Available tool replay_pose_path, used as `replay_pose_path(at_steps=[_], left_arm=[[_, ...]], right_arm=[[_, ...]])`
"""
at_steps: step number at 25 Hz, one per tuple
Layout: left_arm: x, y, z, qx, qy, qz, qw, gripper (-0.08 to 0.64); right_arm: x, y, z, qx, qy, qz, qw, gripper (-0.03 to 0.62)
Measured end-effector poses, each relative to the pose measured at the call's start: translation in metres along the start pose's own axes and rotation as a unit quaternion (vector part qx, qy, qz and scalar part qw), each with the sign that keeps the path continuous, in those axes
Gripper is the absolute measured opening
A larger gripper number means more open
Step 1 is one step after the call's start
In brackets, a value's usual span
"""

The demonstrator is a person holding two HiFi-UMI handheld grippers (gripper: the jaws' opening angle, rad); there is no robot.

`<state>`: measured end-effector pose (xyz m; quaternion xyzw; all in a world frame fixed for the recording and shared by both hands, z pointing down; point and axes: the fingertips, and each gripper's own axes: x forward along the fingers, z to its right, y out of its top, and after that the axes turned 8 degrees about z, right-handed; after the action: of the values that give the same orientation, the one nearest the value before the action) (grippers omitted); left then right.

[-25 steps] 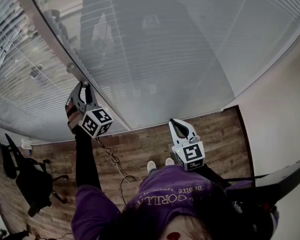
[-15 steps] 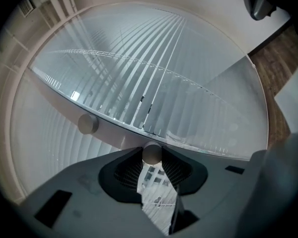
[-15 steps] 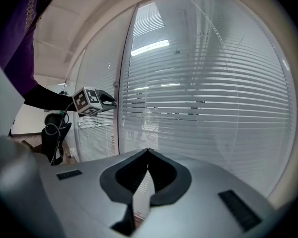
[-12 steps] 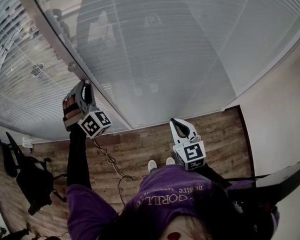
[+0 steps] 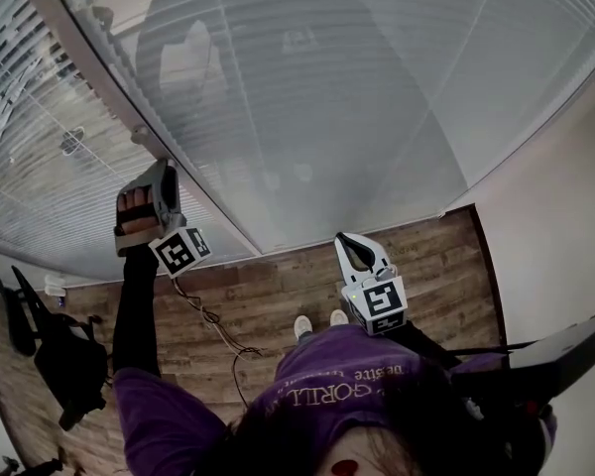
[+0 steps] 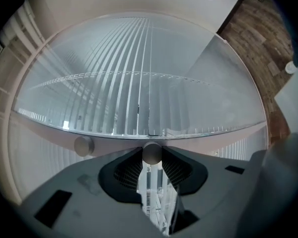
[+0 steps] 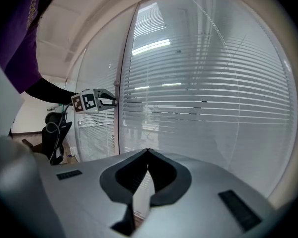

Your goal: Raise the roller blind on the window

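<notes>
The white slatted blind [image 5: 357, 97] hangs behind the glass and covers the whole pane down to the floor, so it is not raised at all yet. It fills the far side of the scene, left to right.

At the pale frame bar [image 5: 109, 87] on the left, a small round grey knob [image 6: 151, 152] sits right at the tips of the left tongs [image 5: 162, 174], which are clenched on it. A second knob of the same kind [image 6: 83, 146] stands just to its left, untouched. I judge the step in hand to be working the blind's control. The next move calls for a firm hold and a straight travel along the bar (whether this knob slides or turns I cannot tell).

The right tongs [image 5: 343, 239] hang low and nearer, well apart from the glass, closed on nothing.

On the purple shirt [image 5: 327, 390] the letters "GORILL" can be read, with a smaller line above them too small to make out. Each marker cube carries only a black-and-white square pattern, with no words.
</notes>
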<state>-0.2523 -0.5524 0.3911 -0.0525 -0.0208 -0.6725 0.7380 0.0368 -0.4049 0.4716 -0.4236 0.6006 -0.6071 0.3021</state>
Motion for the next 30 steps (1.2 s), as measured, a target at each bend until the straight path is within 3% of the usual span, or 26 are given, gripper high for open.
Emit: replay_pose_path(at_steps=[4, 11, 15, 17, 21, 24, 27, 30], left_arm=[[-0.002, 0.0, 0.001, 0.039, 0.003, 0.005, 0.9992, 0.123], [-0.001, -0.001, 0.001, 0.066, 0.015, 0.003, 0.9977, 0.124], [-0.001, 0.0, 0.003, 0.125, 0.05, 0.0, 0.9909, 0.124], [-0.003, 0.0, 0.003, 0.13, 0.068, 0.002, 0.9892, 0.124], [-0.008, -0.004, 0.003, 0.06, 0.084, 0.001, 0.9946, 0.124], [-0.017, -0.007, 0.001, -0.023, 0.104, -0.011, 0.9943, 0.124], [-0.038, -0.011, -0.009, -0.127, 0.157, -0.018, 0.9793, 0.124], [-0.062, -0.009, -0.012, -0.258, 0.18, -0.018, 0.9491, 0.124]], right_arm=[[0.0, 0.0, -0.001, 0.0, 0.002, 0.0, 1.0, -0.003], [0.002, 0.002, 0.0, -0.002, -0.001, 0.001, 1.0, -0.003], [0.003, 0.0, -0.001, 0.004, -0.001, 0.004, 1.0, -0.003], [0.002, 0.0, -0.001, 0.006, -0.001, 0.004, 1.0, -0.003], [0.0, -0.004, 0.0, 0.01, -0.002, 0.0, 1.0, -0.003], [0.0, -0.006, 0.002, 0.012, -0.004, -0.002, 1.0, -0.003], [0.0, -0.007, 0.004, 0.009, -0.005, 0.001, 1.0, -0.003], [-0.001, -0.005, 0.004, 0.008, -0.005, -0.001, 1.0, -0.003]])
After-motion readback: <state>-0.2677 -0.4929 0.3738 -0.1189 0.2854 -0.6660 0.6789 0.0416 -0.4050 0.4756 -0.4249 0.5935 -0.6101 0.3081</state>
